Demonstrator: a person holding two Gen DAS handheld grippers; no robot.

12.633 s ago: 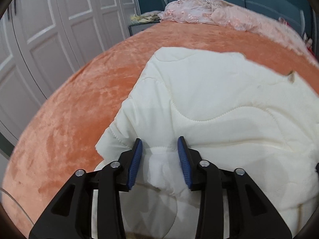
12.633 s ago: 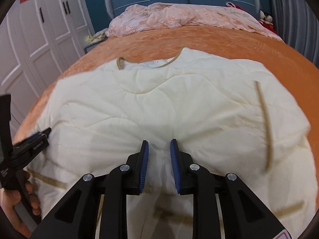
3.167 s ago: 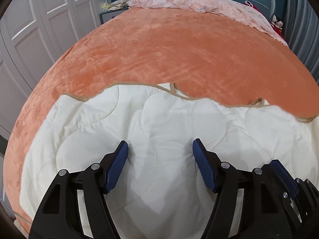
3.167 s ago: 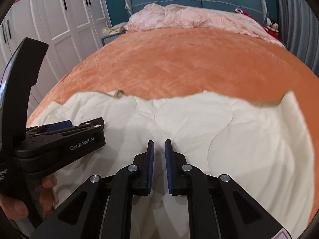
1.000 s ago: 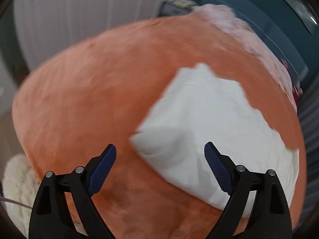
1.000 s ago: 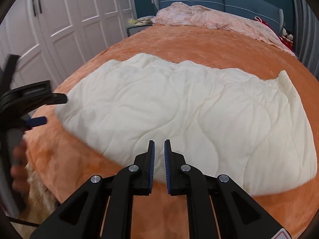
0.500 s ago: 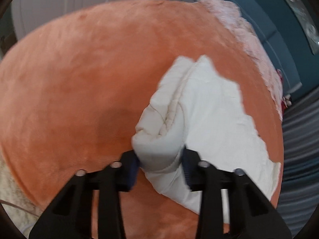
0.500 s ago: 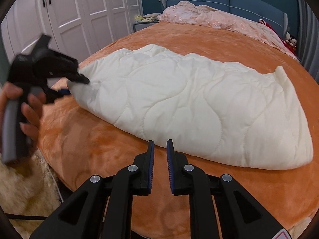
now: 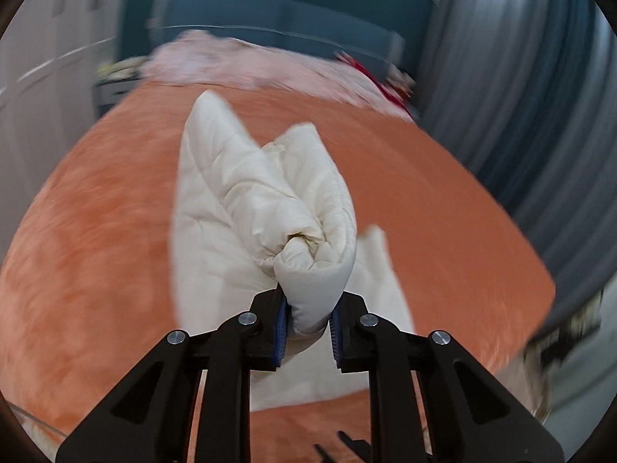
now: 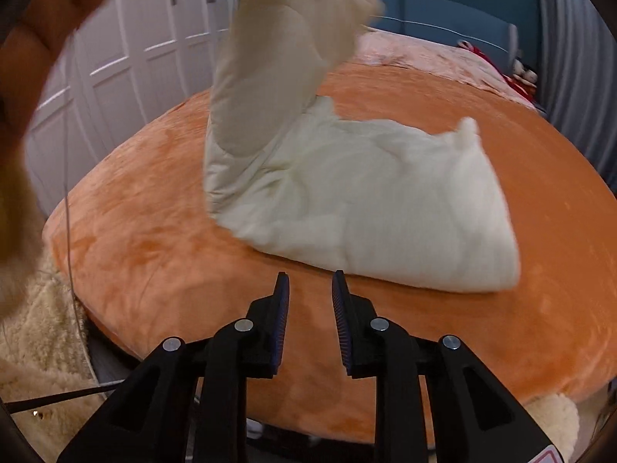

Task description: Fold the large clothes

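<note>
Cream quilted jacket lies mid-frame on the orange bedspread, one end lifted toward the upper left.

Left gripper: jaws closing, pads squeezing a thick bunched end of the padding. Right gripper: jaws opening, nothing between them, hovering over bare bedspread near the jacket's lower edge.

Handling, judged: light, puffy, limp; it sags and springs back. Best taken at a corner or seam, gathering all layers.

Left view shows the grip close up; right view alone shows the raised end hanging and the rest still flat.
</note>
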